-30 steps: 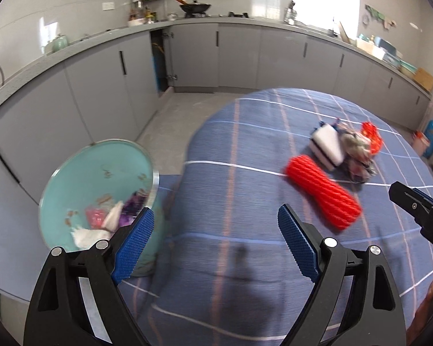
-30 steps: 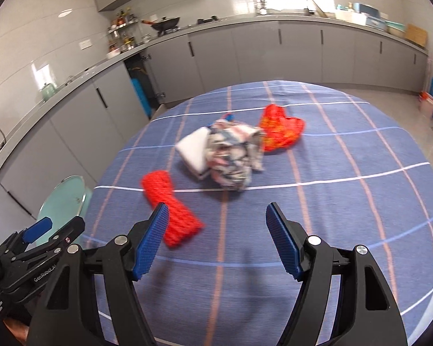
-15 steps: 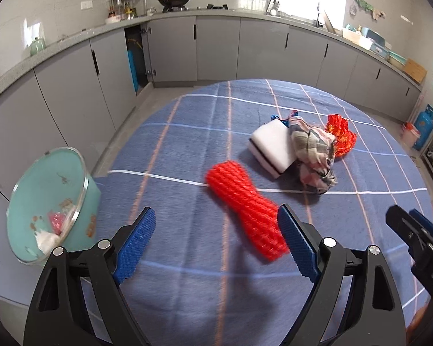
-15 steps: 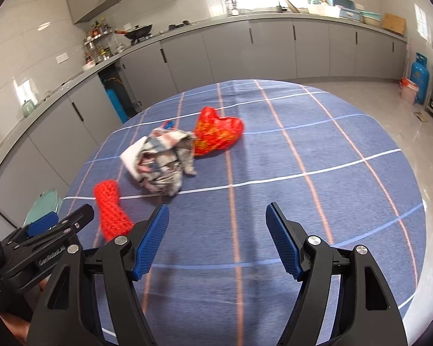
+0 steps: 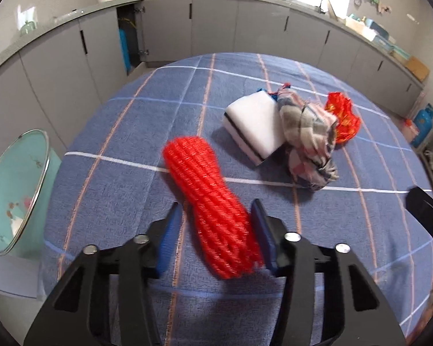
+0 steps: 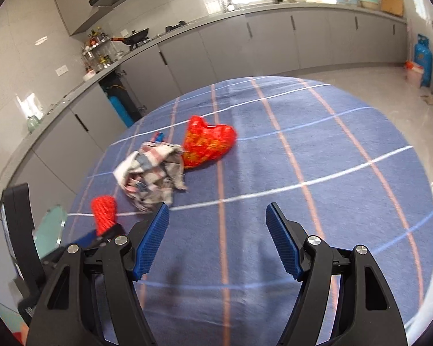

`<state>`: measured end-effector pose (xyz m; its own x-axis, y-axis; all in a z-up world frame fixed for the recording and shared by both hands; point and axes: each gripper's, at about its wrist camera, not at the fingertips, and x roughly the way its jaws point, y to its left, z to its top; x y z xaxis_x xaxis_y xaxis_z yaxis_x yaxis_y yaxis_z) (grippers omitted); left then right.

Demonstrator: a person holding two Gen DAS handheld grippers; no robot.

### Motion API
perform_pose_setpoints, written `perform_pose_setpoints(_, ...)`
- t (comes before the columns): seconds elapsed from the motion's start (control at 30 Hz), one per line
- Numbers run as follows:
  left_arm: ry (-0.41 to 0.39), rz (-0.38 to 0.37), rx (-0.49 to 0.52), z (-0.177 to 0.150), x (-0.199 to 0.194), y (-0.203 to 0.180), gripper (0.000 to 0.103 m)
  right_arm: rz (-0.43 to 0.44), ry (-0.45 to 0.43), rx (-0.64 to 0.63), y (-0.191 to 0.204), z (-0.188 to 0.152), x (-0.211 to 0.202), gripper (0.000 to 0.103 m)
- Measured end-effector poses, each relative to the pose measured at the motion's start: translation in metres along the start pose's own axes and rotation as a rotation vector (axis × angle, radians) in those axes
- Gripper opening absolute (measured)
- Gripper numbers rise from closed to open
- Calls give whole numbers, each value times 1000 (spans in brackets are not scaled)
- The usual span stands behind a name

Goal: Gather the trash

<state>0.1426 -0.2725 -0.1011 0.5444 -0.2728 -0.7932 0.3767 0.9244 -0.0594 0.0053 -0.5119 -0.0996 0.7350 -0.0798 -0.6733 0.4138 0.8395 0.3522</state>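
Note:
A red foam net sleeve lies on the blue checked tablecloth. My left gripper has its jaws around the sleeve's near end, narrowed, with a small gap on the left side. The sleeve also shows in the right wrist view. Farther back lie a white sponge, a crumpled checked cloth and a red crumpled wrapper. My right gripper is open and empty above the cloth, with the wrapper ahead of it.
A teal trash bin with trash inside stands off the table's left edge. Grey kitchen cabinets ring the room. A blue gas cylinder stands at the far right on the floor.
My left gripper swung from the bin to the red sleeve and moved over its near end, jaws narrowing around it. My right gripper turned right.

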Motion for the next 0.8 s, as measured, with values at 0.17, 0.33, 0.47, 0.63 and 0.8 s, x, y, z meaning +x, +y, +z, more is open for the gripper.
perform_pose_setpoints(0.17,-21,-36,15,1,-13,13,30,90,10,-3,27,12,16,69)
perform_pose_setpoints(0.33,-93,-35,49,2,-39,33,30,136,55,-61,62,18,45,69)
perform_pose_setpoints(0.47,-111,-72,30,1,-52,50,30,81,100,-107,78,15,71,68)
perform_pose_setpoints(0.63,-119,-78,12,2,-57,61,30,35,123,-80,70,10,81,32)
perform_pose_setpoints(0.8,-130,-86,10,-2,-61,62,30,35,69,-76,64,5,53,29)
